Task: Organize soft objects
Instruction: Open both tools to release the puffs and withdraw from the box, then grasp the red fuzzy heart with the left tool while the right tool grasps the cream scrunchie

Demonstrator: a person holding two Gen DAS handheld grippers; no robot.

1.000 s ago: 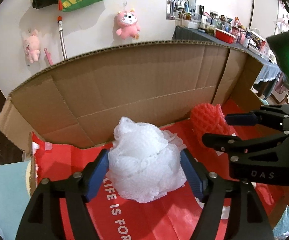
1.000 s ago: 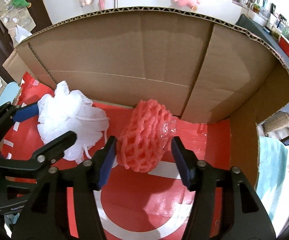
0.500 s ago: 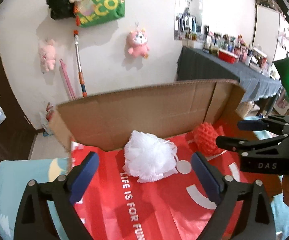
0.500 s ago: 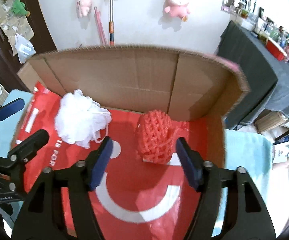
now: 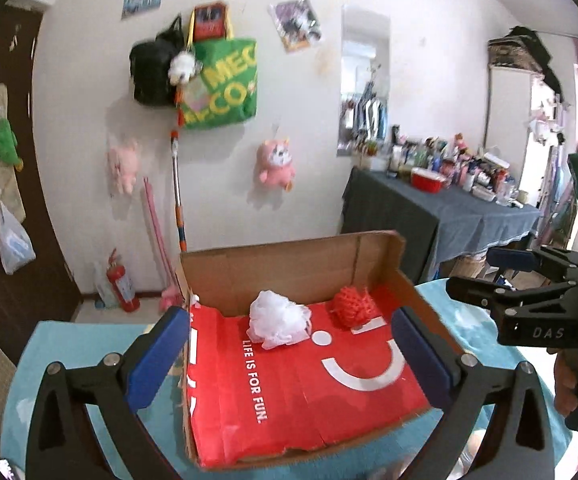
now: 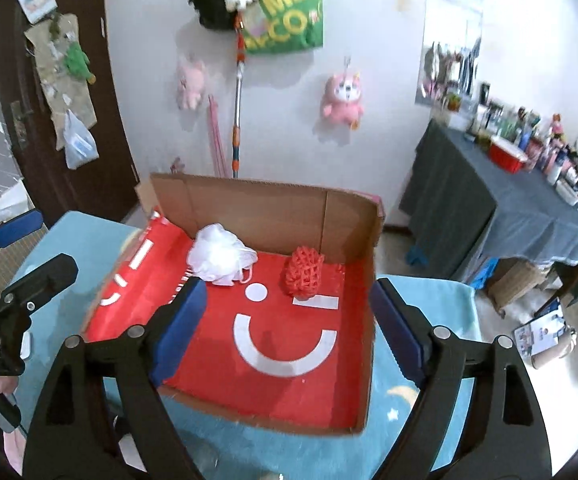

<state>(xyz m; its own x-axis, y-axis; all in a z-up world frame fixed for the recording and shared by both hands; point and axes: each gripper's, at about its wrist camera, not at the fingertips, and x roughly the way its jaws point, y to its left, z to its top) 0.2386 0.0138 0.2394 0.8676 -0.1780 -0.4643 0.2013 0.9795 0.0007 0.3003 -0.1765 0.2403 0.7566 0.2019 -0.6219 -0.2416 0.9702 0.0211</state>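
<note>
2 soft items sit at the back of the cardboard box (image 5: 409, 284), white mesh puff (image 5: 277, 324) left of red net ball (image 5: 353, 306), both probably light and squashy, best pinched mid-body; left gripper (image 5: 289, 360) and right gripper (image 6: 285, 328) jaws opening, nothing between them.

A second ago the left gripper (image 5: 289, 354) flanks the white mesh puff (image 5: 279, 325) with its pads close against it, and the right gripper (image 6: 287, 330) brackets the red net ball (image 6: 305, 273) the same way. Now both grippers sit back and higher, their jaws opening with nothing between them. The puff and the ball lie free on the red floor of the cardboard box (image 5: 273, 268), near its back wall, looking much smaller. The box's back wall no longer fills either view; its whole outline shows, along with the blue cloth (image 6: 85, 240) beneath it and far more of the room's wall.
</note>
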